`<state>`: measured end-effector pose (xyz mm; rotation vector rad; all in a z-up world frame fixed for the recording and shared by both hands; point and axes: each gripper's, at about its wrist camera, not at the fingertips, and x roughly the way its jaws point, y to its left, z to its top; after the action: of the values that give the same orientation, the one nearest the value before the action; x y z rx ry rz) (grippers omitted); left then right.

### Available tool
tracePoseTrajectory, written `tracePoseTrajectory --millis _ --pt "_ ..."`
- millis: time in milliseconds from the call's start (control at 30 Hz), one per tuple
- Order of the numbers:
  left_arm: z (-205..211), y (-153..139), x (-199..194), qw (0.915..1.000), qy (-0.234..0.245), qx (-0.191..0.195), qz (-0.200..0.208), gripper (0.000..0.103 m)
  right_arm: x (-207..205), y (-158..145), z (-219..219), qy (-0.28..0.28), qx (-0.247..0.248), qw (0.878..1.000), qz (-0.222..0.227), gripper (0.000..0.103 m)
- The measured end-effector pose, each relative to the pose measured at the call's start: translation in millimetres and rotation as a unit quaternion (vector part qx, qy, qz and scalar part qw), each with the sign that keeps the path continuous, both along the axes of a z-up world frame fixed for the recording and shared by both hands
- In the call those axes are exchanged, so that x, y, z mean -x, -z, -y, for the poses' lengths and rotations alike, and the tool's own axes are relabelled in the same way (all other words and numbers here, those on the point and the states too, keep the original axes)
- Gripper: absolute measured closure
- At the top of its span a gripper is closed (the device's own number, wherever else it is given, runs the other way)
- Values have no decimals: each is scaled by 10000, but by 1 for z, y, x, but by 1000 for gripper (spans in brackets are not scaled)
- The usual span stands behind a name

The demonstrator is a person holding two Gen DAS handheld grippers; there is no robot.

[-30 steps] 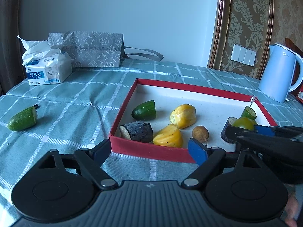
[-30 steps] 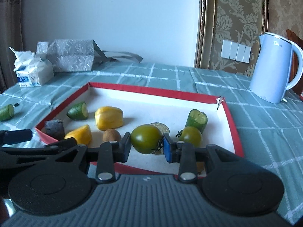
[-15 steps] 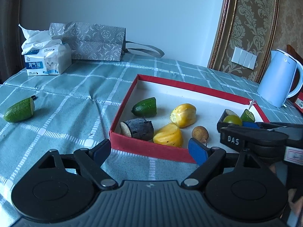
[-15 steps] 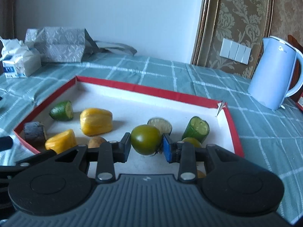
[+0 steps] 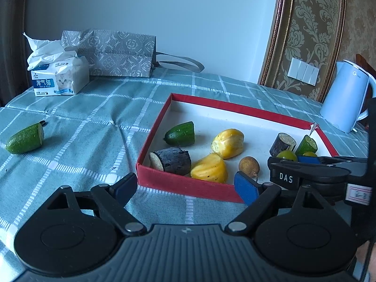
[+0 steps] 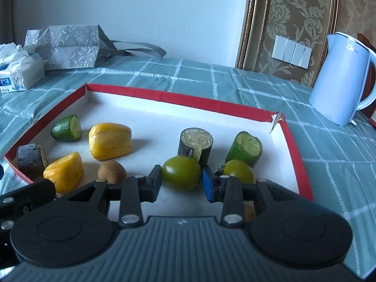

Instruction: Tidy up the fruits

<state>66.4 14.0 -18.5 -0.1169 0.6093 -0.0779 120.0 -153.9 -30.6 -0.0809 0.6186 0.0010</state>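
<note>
Green tomato: it sits on the white floor of the red tray, between your right fingers
Right gripper: your jaws have just been opening; the pads stand beside the tomato, not pressing
Left gripper: you hold it wide open, empty, before the tray's near wall
Cucumber half: alone on the tablecloth

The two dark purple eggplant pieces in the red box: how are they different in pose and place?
The eggplant piece near the box's left corner lies on its side, while the eggplant piece in the middle stands upright with its pale cut face up. The left one lies beside a yellow pepper piece; the middle one stands behind a green tomato. Both have dark skin.
</note>
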Motion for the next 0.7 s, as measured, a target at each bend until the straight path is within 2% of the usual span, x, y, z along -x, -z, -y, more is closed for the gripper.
tracePoseTrajectory --millis 33,167,333,400,500,600,700 --pt "0 0 0 10000 1 -1 1 13 2 -2 1 -11 -25 10000 56 59" --pt "1 0 0 10000 2 -28 18 13 12 -8 2 35 25 9995 325 30" --pt "2 0 2 10000 19 -77 49 13 27 -14 3 12 51 9983 582 24" --pt "3 1 3 9999 29 -115 70 13 36 -17 7 100 20 9975 703 17" --pt "5 1 6 9997 92 -212 92 13 48 -20 14 187 -87 9964 820 14" --pt "5 3 13 9992 187 -330 107 13 63 -21 26 326 -354 9947 906 12" --pt "3 6 20 9987 282 -413 115 13 83 -20 42 552 -752 9900 1058 3"
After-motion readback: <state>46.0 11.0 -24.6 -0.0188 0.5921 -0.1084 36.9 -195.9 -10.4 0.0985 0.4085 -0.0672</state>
